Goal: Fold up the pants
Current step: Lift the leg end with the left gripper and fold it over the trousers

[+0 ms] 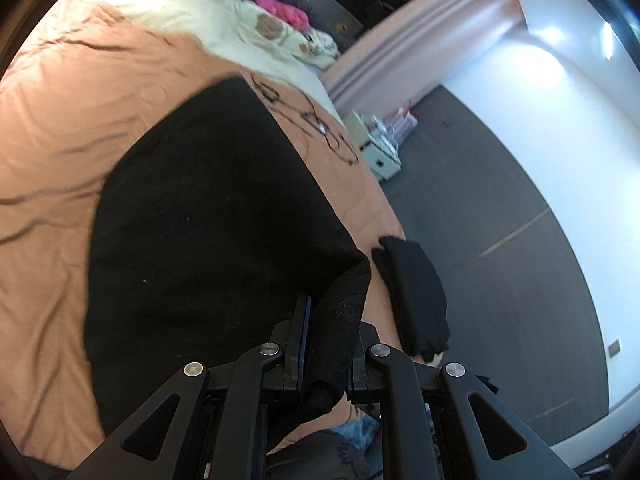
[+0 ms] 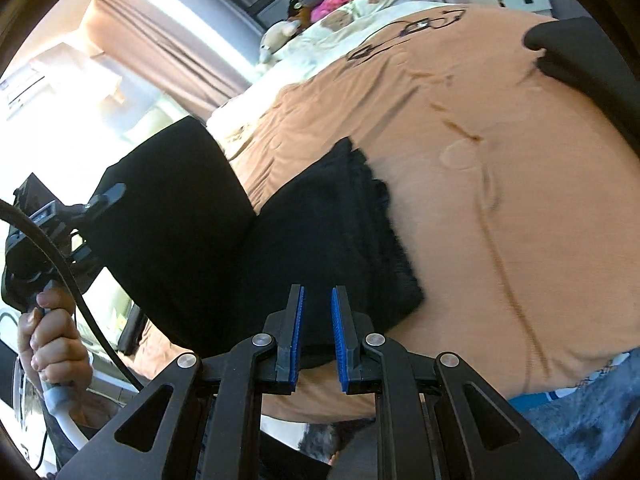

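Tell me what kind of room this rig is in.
Most likely a bedroom: a bed with an orange duvet, stuffed toys by the pillows, and curtains at a bright window.

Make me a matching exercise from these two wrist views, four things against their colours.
Things:
1. pants
2. bedspread
3. cushion by the pillows
4. right gripper pads

Colours:
A. blue
B. black
C. bright pink
D. orange-tan

Pairs: 1-B, 2-D, 3-C, 4-A
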